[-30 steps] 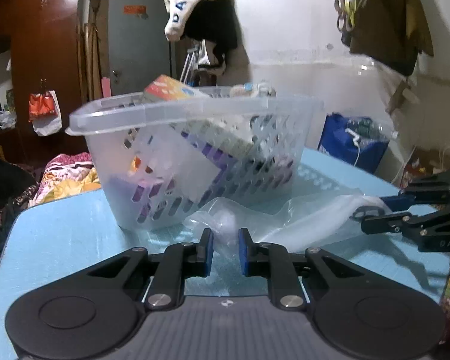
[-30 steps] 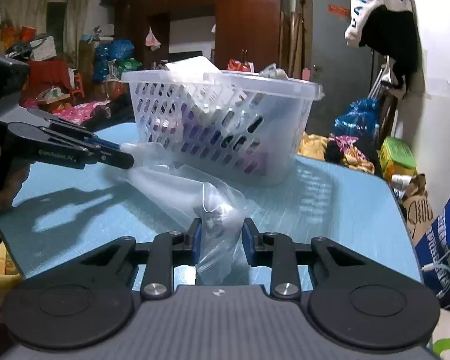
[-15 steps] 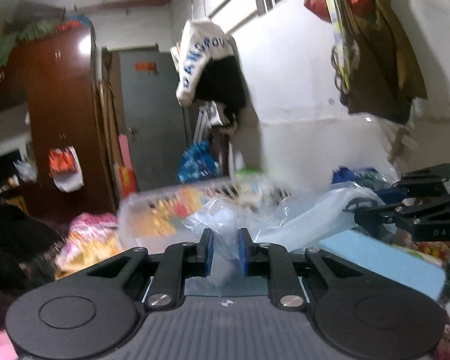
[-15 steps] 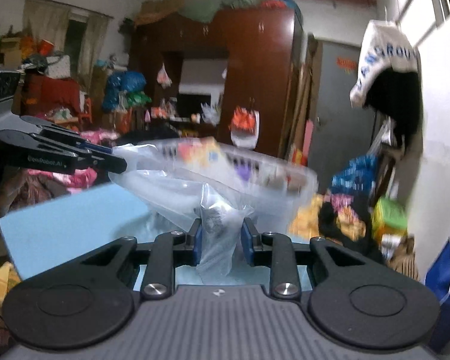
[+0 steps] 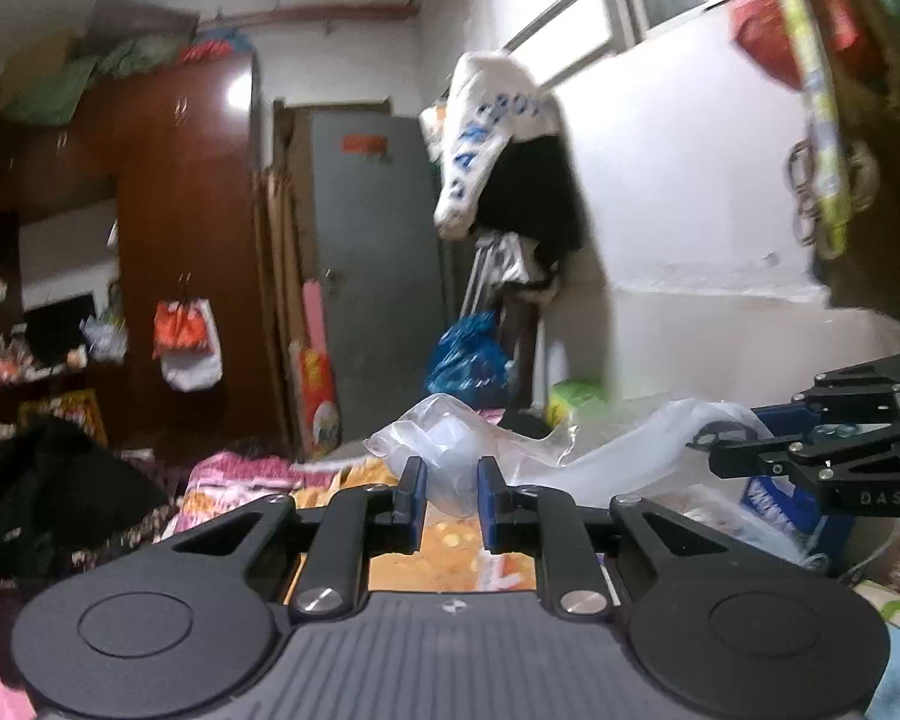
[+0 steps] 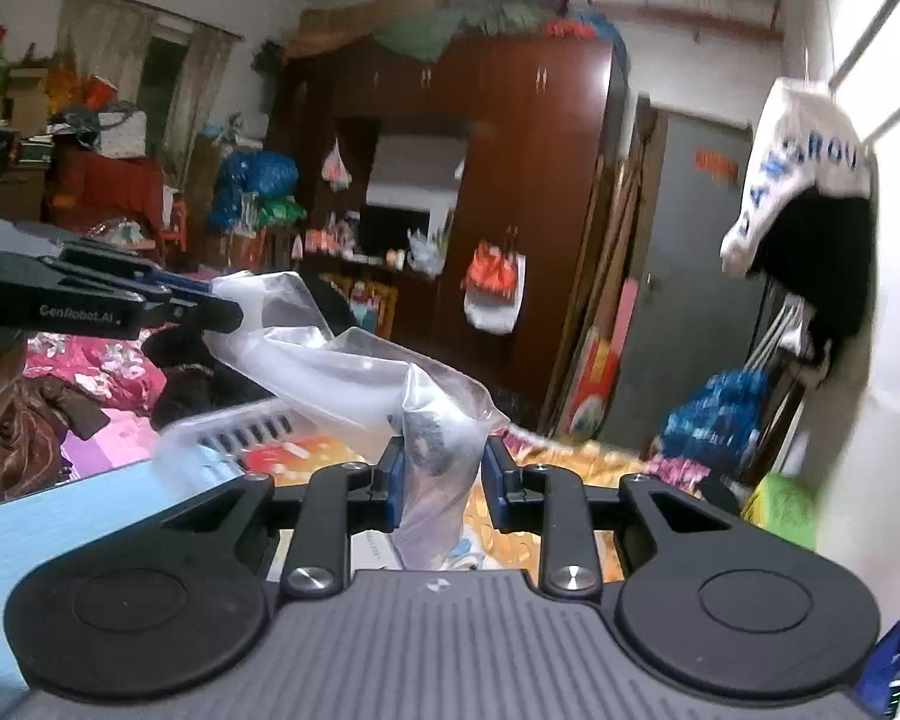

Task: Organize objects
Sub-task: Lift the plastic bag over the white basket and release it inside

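Left wrist view: the left gripper (image 5: 448, 495) has its jaws clamped on one edge of a clear plastic bag (image 5: 576, 450), which stretches across to the right gripper (image 5: 720, 459) at the right edge of the picture. From the right wrist, the right gripper (image 6: 441, 483) has its jaws clamped on a bunched fold of the bag (image 6: 342, 372), with a tail of plastic hanging down between the fingers; the left gripper (image 6: 228, 315) pinches the far end at upper left. The bag hangs in the air between the two grippers, above a white slotted basket (image 6: 228, 432) that sits on the blue counter (image 6: 60, 522). Behind stand a brown wardrobe (image 6: 540, 192) and a grey door (image 5: 378, 276).
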`<state>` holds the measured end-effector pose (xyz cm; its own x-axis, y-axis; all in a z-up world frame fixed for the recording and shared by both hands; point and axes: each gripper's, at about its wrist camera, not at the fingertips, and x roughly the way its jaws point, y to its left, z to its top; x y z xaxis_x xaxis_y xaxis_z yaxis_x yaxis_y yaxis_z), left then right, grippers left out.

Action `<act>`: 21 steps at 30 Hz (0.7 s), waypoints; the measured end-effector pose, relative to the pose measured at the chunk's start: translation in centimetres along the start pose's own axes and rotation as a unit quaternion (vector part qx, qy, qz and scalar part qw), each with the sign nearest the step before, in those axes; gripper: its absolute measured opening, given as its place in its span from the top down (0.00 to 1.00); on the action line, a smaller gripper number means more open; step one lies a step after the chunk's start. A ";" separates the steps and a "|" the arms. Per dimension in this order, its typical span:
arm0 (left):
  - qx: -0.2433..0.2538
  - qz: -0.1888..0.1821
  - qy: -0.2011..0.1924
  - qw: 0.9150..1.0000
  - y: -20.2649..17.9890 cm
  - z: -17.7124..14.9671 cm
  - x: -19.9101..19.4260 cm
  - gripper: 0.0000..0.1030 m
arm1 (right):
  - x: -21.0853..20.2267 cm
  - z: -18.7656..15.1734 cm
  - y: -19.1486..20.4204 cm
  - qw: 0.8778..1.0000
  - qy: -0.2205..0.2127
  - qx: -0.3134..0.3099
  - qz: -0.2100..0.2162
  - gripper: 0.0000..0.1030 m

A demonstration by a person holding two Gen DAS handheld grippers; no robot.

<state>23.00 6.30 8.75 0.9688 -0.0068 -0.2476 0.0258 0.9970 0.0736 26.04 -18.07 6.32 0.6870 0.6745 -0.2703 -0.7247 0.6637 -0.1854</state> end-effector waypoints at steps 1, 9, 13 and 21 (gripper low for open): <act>-0.002 0.004 0.009 1.000 0.1 -0.3 1.2 0.80 | 0.8 -0.2 -0.1 1.000 0.008 0.000 0.000 0.72; -0.025 0.011 0.034 0.999 1.0 -2.2 3.3 0.79 | 3.7 -1.9 0.0 0.999 0.044 0.005 -0.008 0.72; -0.017 0.027 0.023 0.999 0.9 -2.6 2.8 0.57 | 3.2 -1.8 -0.5 0.999 0.047 0.018 -0.008 0.70; -0.017 0.030 -0.026 0.999 0.6 -2.1 -0.4 0.18 | 0.4 -0.9 0.2 0.999 0.014 -0.012 -0.050 0.00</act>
<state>22.12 7.12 6.83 0.9797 0.0508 -0.1940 -0.0411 0.9977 0.0536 26.15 -17.99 5.34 0.7548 0.5949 -0.2764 -0.6533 0.7197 -0.2350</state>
